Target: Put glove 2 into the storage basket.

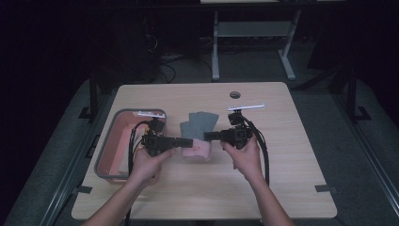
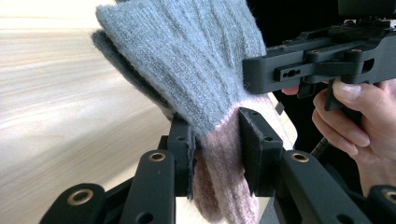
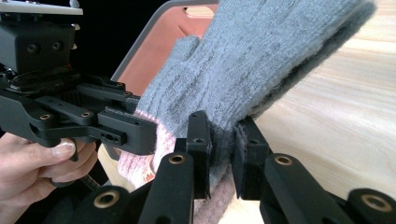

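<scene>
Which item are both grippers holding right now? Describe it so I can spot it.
On the wooden table, right of the grey bin, look between the left gripper and right gripper. It's the knitted glove: grey fingers, pink cuff.

A knitted glove (image 1: pixel 197 128), grey fingers fanned out and pink cuff, hangs pinched just above the tabletop.

We see our right gripper (image 3: pixel 220 154) pinching a grey glove (image 3: pixel 261 60) at its pink cuff (image 3: pixel 140 161), the jaws closed on the knit at six o'clock. At nine o'clock the left gripper (image 3: pixel 128 133), in a hand (image 3: pixel 37 163), grips the same cuff. A tray (image 3: pixel 163 46) lies at eleven o'clock, the table (image 3: pixel 345 126) at three.
</scene>
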`<action>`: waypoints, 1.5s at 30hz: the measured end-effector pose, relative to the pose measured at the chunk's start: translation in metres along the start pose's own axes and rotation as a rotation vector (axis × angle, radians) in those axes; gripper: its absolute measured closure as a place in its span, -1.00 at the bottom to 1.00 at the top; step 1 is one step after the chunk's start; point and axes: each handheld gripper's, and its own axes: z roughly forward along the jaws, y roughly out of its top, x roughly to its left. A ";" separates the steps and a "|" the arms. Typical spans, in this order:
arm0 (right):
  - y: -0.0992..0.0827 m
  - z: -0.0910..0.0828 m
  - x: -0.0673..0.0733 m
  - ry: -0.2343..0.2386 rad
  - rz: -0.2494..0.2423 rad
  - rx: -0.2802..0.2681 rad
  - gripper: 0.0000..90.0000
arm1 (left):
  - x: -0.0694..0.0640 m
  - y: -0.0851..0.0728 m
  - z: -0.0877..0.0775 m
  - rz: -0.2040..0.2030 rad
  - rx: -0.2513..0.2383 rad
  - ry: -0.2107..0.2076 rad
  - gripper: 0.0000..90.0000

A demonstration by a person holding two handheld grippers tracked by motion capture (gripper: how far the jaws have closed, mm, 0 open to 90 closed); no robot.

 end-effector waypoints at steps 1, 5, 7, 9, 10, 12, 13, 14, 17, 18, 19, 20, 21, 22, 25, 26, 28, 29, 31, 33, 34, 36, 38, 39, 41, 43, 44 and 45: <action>0.001 0.001 0.001 0.005 0.008 0.002 0.75 | 0.001 0.000 -0.001 0.003 0.002 -0.001 0.50; 0.005 0.006 0.004 0.025 0.005 0.004 0.75 | 0.004 0.002 -0.009 0.001 -0.005 0.005 0.50; 0.007 0.009 0.005 0.040 0.012 0.000 0.75 | 0.006 0.003 -0.012 -0.004 -0.009 0.009 0.51; 0.008 0.013 0.005 0.048 0.009 0.002 0.75 | 0.007 0.003 -0.015 -0.009 -0.013 0.013 0.51; 0.009 0.014 0.006 0.050 0.013 0.003 0.75 | 0.008 0.003 -0.017 -0.007 -0.013 0.014 0.51; 0.011 0.017 0.008 0.052 0.006 0.008 0.75 | 0.010 0.003 -0.020 -0.010 -0.017 0.014 0.51; 0.012 0.018 0.009 0.053 0.006 0.010 0.75 | 0.012 0.003 -0.022 -0.005 -0.017 0.014 0.51; 0.013 0.019 0.010 0.055 0.000 0.010 0.75 | 0.014 0.003 -0.024 -0.006 -0.020 0.014 0.51; 0.017 0.024 0.014 0.061 -0.005 0.017 0.75 | 0.016 0.003 -0.030 -0.008 -0.024 0.021 0.51; 0.018 0.025 0.015 0.066 -0.005 0.016 0.75 | 0.017 0.003 -0.032 -0.010 -0.026 0.022 0.52; 0.018 0.027 0.016 0.072 -0.006 0.016 0.75 | 0.018 0.003 -0.034 -0.014 -0.032 0.024 0.52; 0.018 0.027 0.016 0.072 -0.006 0.016 0.75 | 0.018 0.003 -0.034 -0.014 -0.032 0.024 0.52; 0.020 0.031 0.017 0.083 -0.003 0.021 0.75 | 0.020 0.003 -0.038 -0.008 -0.029 0.031 0.52; 0.020 0.033 0.017 0.087 -0.006 0.023 0.75 | 0.020 0.003 -0.039 -0.010 -0.032 0.032 0.52; 0.023 0.038 0.020 0.096 -0.008 0.027 0.75 | 0.022 0.002 -0.044 -0.016 -0.040 0.039 0.52; 0.023 0.039 0.020 0.098 -0.014 0.027 0.75 | 0.023 0.002 -0.047 -0.016 -0.043 0.041 0.52; 0.025 0.042 0.023 0.103 -0.015 0.029 0.74 | 0.025 0.001 -0.050 -0.014 -0.046 0.043 0.52; 0.026 0.044 0.024 0.106 -0.013 0.033 0.74 | 0.025 0.001 -0.052 -0.015 -0.049 0.047 0.52; 0.028 0.047 0.026 0.113 -0.024 0.034 0.74 | 0.026 0.001 -0.056 -0.027 -0.056 0.050 0.52; 0.029 0.050 0.028 0.117 -0.028 0.038 0.74 | 0.028 0.000 -0.060 -0.022 -0.057 0.056 0.52; 0.029 0.050 0.028 0.117 -0.028 0.038 0.74 | 0.028 0.000 -0.060 -0.022 -0.057 0.056 0.53; 0.030 0.053 0.030 0.122 -0.022 0.037 0.74 | 0.030 0.000 -0.063 -0.028 -0.060 0.064 0.53; 0.031 0.059 0.033 0.129 -0.029 0.040 0.74 | 0.033 -0.002 -0.068 -0.035 -0.067 0.072 0.53; 0.032 0.061 0.034 0.130 -0.030 0.044 0.74 | 0.034 -0.002 -0.069 -0.031 -0.068 0.074 0.53; 0.033 0.065 0.036 0.138 -0.032 0.044 0.74 | 0.035 -0.003 -0.073 -0.038 -0.068 0.081 0.53; 0.034 0.068 0.038 0.144 -0.034 0.047 0.74 | 0.037 -0.004 -0.076 -0.036 -0.075 0.086 0.53; 0.035 0.069 0.039 0.146 -0.036 0.050 0.74 | 0.039 -0.005 -0.079 -0.038 -0.077 0.088 0.53; 0.035 0.072 0.040 0.150 -0.038 0.051 0.74 | 0.039 -0.005 -0.080 -0.039 -0.077 0.091 0.53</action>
